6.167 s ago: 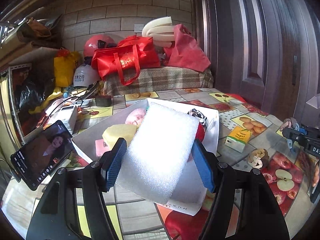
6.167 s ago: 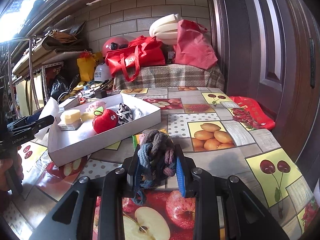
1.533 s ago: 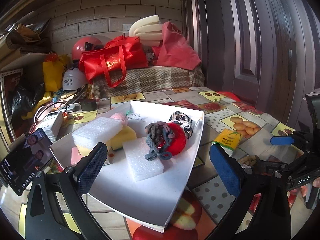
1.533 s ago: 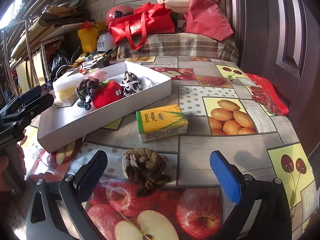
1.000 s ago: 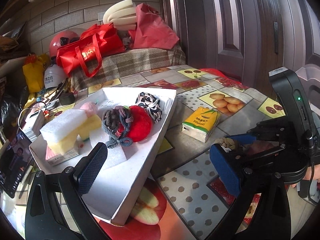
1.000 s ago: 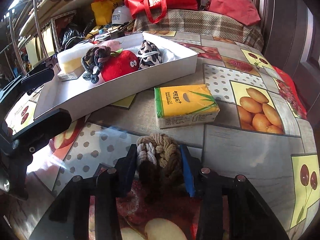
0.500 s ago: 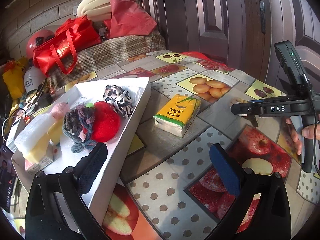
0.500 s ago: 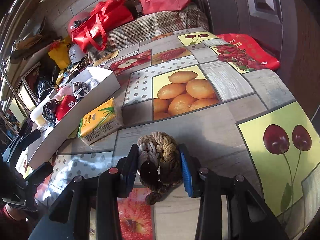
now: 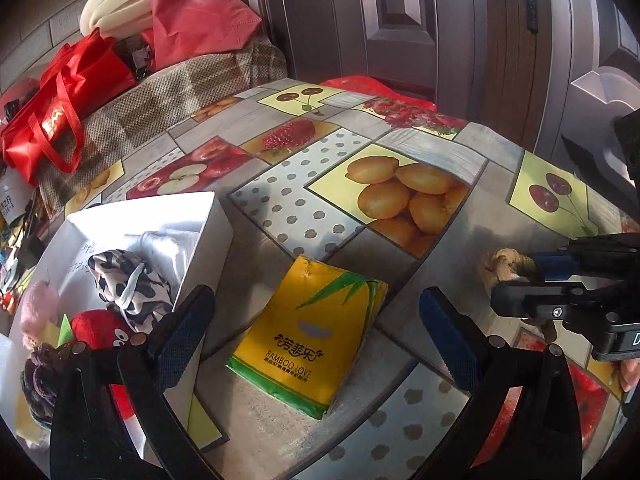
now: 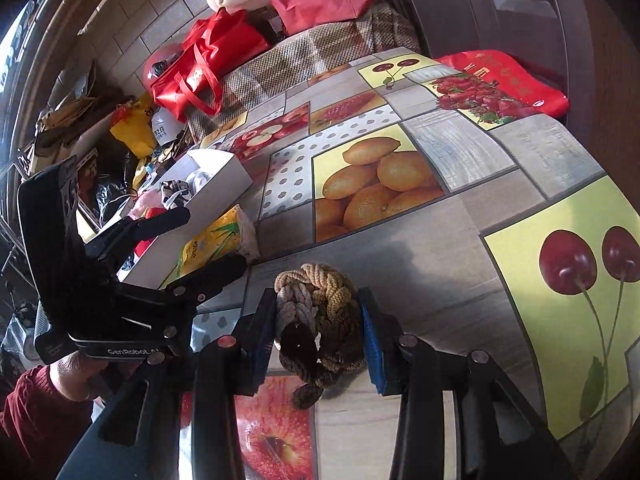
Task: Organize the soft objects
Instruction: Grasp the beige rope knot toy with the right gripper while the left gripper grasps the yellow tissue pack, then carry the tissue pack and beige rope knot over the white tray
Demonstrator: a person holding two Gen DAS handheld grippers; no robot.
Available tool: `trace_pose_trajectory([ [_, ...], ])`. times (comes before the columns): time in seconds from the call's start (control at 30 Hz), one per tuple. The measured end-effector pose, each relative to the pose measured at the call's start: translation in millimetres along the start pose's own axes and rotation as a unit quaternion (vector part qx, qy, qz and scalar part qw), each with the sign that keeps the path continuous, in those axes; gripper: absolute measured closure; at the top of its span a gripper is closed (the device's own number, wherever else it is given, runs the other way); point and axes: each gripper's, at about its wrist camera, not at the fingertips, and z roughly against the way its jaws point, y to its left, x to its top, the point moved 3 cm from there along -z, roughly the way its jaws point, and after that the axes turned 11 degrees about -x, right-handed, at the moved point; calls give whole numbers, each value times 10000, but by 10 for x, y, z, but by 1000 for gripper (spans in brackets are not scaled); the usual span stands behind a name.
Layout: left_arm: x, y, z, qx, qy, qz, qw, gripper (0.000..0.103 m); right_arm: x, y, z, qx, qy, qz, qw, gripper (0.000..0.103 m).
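Observation:
My right gripper point(image 10: 318, 305) is shut on a beige and brown braided rope bundle point(image 10: 320, 312), low over the fruit-print tablecloth. The left wrist view shows that bundle point(image 9: 502, 268) at the right, in the right gripper point(image 9: 532, 270). My left gripper point(image 9: 316, 314) stands open over a yellow tissue pack point(image 9: 308, 332), which lies on the table between its fingers, untouched. Left of the pack, the white box point(image 9: 200, 220) holds a cow-print cloth point(image 9: 124, 280), a red plush point(image 9: 96, 328), a pink plush point(image 9: 36, 304) and a dark scrunchie bundle point(image 9: 38, 376).
A plaid-covered bench point(image 9: 168, 92) with red bags point(image 9: 60, 92) stands behind the table, and a dark door point(image 9: 440, 32) to the right. A red bag point(image 10: 512, 76) lies at the table's far edge. A hand in a dark red sleeve point(image 10: 36, 412) holds the left gripper point(image 10: 188, 244).
My left gripper has swung right, from above the white box to over the tissue pack. My right gripper has closed on the rope bundle and rolled with it.

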Motion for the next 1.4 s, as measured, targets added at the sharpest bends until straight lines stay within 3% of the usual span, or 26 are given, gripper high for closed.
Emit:
trace_pose_trajectory([
  [0.1, 0, -12, -145, -100, 338, -57, 9994, 0, -6, 13, -1, 54, 16, 4, 10000, 64],
  [0.17, -18, -37, -172, -69, 421, -88, 9990, 0, -8, 12, -1, 70, 17, -17, 10000, 64],
  [0.27, -81, -129, -141, -332, 483, -60, 9983, 1, -5, 9, -6, 100, 19, -68, 9999, 64],
  [0.4, -136, -221, -54, -463, 406, -91, 9981, 33, -6, 8, -7, 106, 20, -76, 9999, 63],
  [0.67, -113, -117, -86, -492, 421, 294, 9975, 34, -5, -2, -9, 128, 21, -105, 9999, 63],
  [0.7, -110, -131, -78, -474, 406, 256, 9977, 40, -3, -9, -10, 140, 19, -118, 9998, 63],
  [0.73, -106, -154, -64, -449, 368, 191, 9981, 54, -3, -15, -9, 150, 14, -131, 9998, 63],
  [0.8, -103, -202, -28, -239, 288, 50, 9993, 54, -5, -37, 2, 151, -19, -184, 9997, 63],
  [0.9, -98, -271, 130, 84, -111, -173, 9998, 54, -1, -84, 40, 160, -126, -322, 9993, 63],
  [0.97, -102, -298, 315, 291, -583, -250, 9976, 54, 2, -88, 105, 172, -305, -343, 9988, 63],
  [1.1, -187, -263, 646, 388, -1293, -7, 9908, 54, -4, 25, 281, -35, -791, -80, 9968, 63],
  [1.4, -415, -169, 1116, 656, -2016, 424, 9763, 54, -160, 334, 716, -709, -2034, 451, 9755, 63],
])
